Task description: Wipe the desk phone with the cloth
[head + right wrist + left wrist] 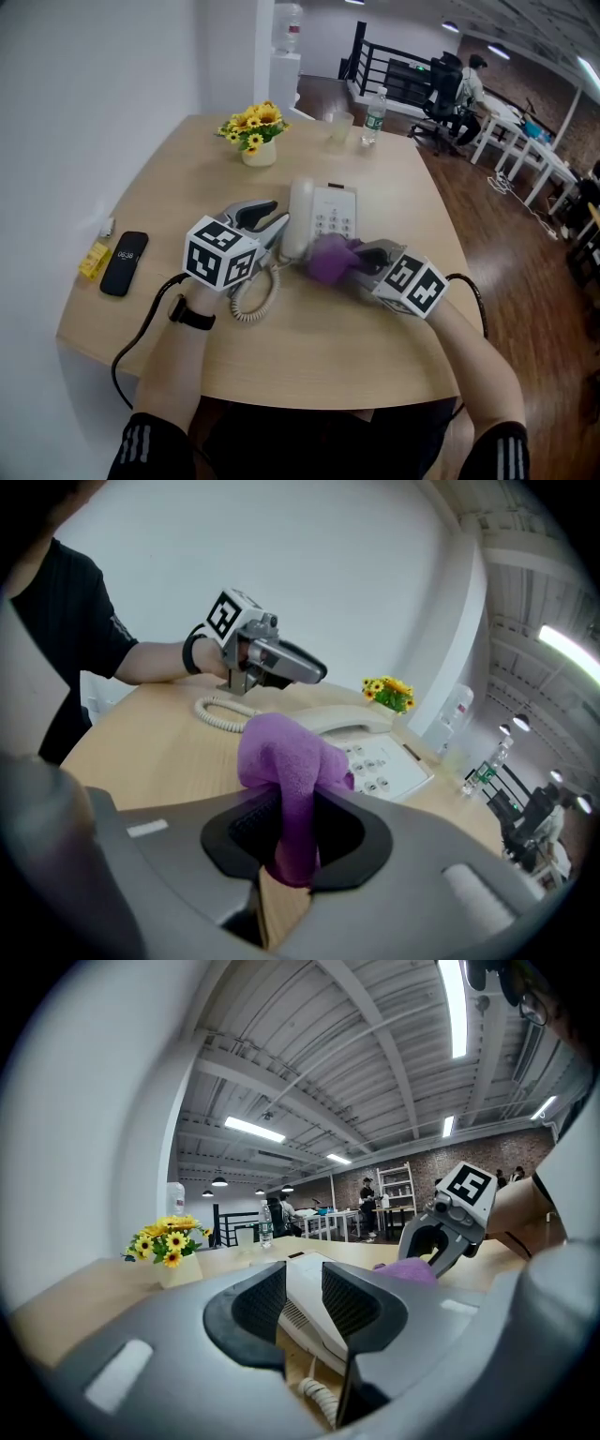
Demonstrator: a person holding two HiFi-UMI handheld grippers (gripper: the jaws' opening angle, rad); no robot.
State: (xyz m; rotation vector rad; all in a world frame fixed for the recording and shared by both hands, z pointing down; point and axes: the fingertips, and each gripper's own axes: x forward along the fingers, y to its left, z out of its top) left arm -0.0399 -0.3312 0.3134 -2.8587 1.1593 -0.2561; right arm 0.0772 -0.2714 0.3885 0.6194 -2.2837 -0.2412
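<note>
The white desk phone (335,214) sits mid-table with its handset (300,216) on the cradle and its coiled cord (251,298) trailing toward me. My right gripper (364,262) is shut on a bunched purple cloth (328,258), which rests against the phone's near edge below the keypad (380,766). In the right gripper view the cloth (286,754) bulges above the right gripper (295,810). My left gripper (270,216) lies just left of the handset, open by a narrow gap; in the left gripper view the left gripper (303,1283) holds nothing, with the phone beyond it.
A vase of yellow flowers (255,133), a clear cup (340,126) and a water bottle (373,116) stand at the table's far side. A black smartphone (124,262) and a small yellow item (94,260) lie near the left edge. A person sits at far desks (466,86).
</note>
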